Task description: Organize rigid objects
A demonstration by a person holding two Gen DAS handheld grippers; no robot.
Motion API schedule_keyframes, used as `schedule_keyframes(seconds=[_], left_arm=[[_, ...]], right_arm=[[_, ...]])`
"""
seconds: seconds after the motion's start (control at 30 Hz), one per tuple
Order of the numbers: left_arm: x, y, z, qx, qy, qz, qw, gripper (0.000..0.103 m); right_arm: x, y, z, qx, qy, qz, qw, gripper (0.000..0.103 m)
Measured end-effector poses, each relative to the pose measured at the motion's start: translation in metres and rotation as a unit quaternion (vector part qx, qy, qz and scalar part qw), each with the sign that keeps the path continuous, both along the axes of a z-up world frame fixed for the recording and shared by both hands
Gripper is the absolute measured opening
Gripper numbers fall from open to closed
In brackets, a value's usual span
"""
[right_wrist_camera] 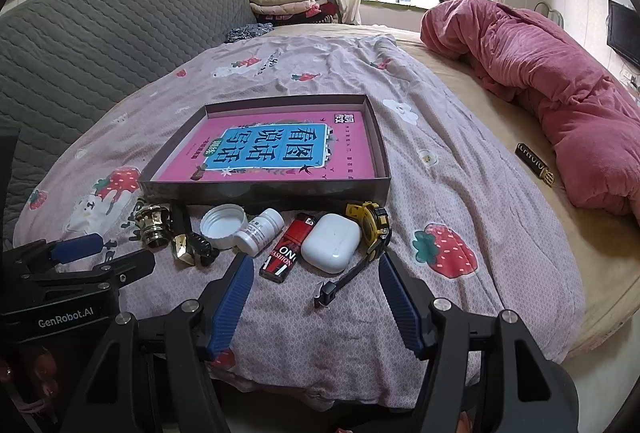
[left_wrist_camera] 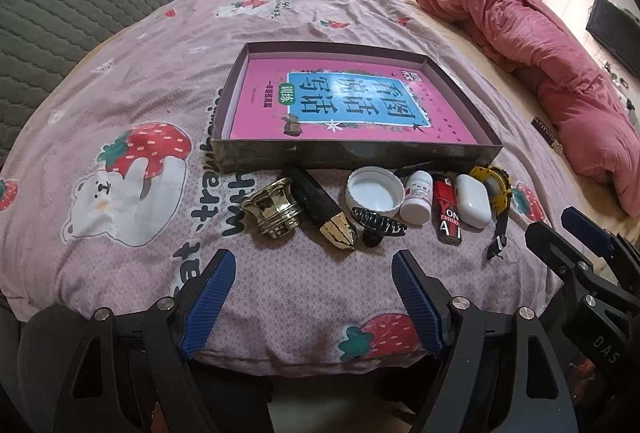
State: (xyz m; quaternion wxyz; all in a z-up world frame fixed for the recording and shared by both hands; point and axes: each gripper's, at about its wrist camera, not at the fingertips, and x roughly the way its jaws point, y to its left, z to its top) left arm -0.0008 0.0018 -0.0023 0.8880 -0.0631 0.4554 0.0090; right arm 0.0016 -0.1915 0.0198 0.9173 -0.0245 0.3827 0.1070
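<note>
Crowding tray (right_wrist_camera: 264, 189) front — lighter (right_wrist_camera: 283, 251), earbud case (right_wrist_camera: 330, 243), bottle (right_wrist_camera: 258, 230).

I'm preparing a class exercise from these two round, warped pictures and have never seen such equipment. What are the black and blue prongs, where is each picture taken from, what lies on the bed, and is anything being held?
A person holds a two-finger gripper in each hand, each carrying a wide-angle camera. One picture looks along the left gripper, the other along the right gripper. Both are open and hold nothing. On the bedspread sits a shallow box with a pink book inside. In front lies a row: gold fitting, black-and-gold case, hair clip, white lid, pill bottle, red lighter, white earbud case, yellow watch.
</note>
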Motion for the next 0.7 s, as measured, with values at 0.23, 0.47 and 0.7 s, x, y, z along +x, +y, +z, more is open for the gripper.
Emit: schedule_keyframes(seconds=[0.23, 0.47, 0.7], left_arm=[[0.0, 0.0013, 0.0003, -0.001, -0.001, -0.001, 1.0, 0.081], [0.0006, -0.0002, 0.001, 0.0, -0.001, -0.003, 1.0, 0.081], [0.0003, -0.0013, 0.0009, 0.003, -0.001, -0.005, 1.0, 0.081]], right_arm=[[-0.0007, -0.0008, -0.0001, 0.002, -0.001, -0.002, 1.0, 0.064], [-0.0008, -0.0012, -0.0003, 0.002, 0.0, -0.002, 1.0, 0.064], [-0.0007, -0.0012, 0.0001, 0.002, 0.0, -0.002, 1.0, 0.064]])
